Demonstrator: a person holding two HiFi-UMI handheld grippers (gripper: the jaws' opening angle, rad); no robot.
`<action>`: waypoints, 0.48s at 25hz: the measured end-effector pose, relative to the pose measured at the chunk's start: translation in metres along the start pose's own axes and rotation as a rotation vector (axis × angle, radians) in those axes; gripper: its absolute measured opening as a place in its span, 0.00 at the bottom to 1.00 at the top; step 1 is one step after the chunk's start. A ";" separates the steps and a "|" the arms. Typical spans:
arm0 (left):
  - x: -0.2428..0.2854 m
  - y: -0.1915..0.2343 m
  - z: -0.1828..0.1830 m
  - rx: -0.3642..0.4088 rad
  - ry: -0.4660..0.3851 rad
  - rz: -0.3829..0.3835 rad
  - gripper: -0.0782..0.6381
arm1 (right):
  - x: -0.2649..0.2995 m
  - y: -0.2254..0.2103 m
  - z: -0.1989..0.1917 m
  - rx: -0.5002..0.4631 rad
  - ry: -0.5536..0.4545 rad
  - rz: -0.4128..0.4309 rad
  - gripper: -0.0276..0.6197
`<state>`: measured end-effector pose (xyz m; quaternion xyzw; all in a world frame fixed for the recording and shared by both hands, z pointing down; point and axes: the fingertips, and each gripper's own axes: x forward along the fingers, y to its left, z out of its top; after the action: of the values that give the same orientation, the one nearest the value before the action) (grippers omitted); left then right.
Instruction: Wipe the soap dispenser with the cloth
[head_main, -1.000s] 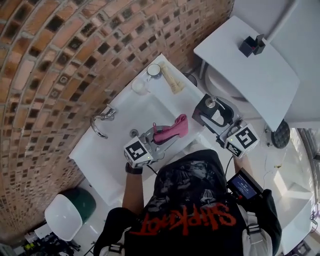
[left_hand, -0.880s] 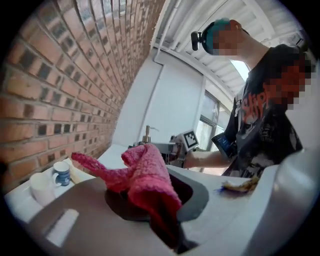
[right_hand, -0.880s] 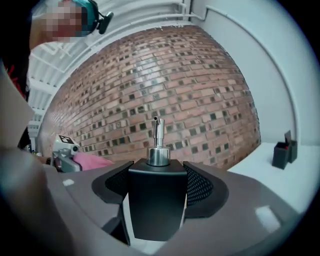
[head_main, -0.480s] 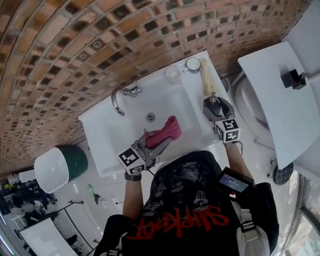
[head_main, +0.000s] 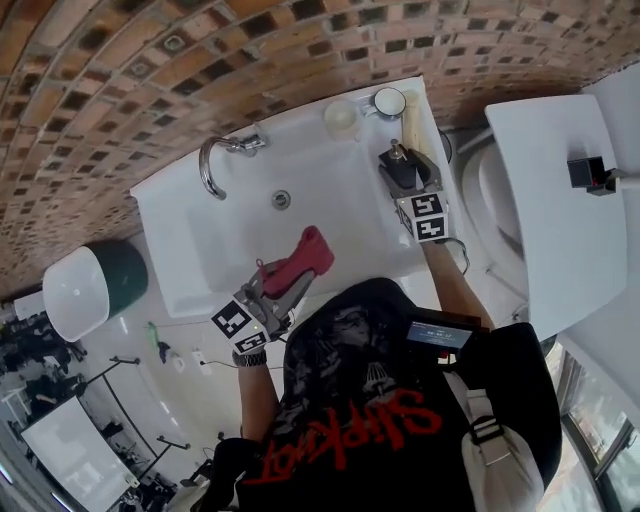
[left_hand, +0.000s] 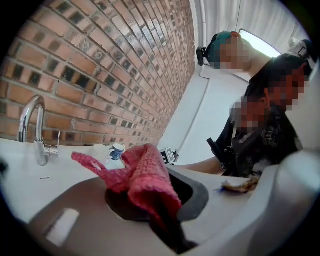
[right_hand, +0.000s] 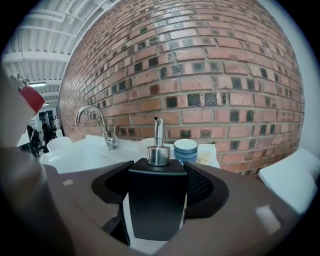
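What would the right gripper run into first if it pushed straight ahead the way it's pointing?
With the dispenser clamped in its jaws, the right gripper would likely meet the cup first, just right of centre on the sink, then the brick wall behind. Depth is unclear.

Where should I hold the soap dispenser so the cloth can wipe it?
Grip the soap dispenser by its black square body, across two flat opposite sides, coming in roughly level from the side, as the right gripper does. The flat upright faces suit the pads, while the narrow metal pump would likely slip and stays free for the cloth.
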<state>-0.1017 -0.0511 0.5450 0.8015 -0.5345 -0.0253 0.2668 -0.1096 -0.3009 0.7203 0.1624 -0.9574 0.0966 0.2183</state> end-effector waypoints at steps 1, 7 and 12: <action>0.001 0.001 -0.001 -0.007 -0.006 0.003 0.19 | 0.000 0.000 -0.001 -0.009 0.000 0.002 0.51; 0.009 0.011 0.012 -0.010 -0.040 -0.021 0.19 | -0.024 0.007 -0.013 0.002 0.014 -0.015 0.51; 0.022 0.004 0.016 0.009 -0.032 -0.079 0.19 | -0.038 0.008 -0.035 0.028 0.068 -0.005 0.51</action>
<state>-0.1010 -0.0782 0.5388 0.8227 -0.5068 -0.0464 0.2534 -0.0666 -0.2747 0.7333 0.1643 -0.9477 0.1147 0.2486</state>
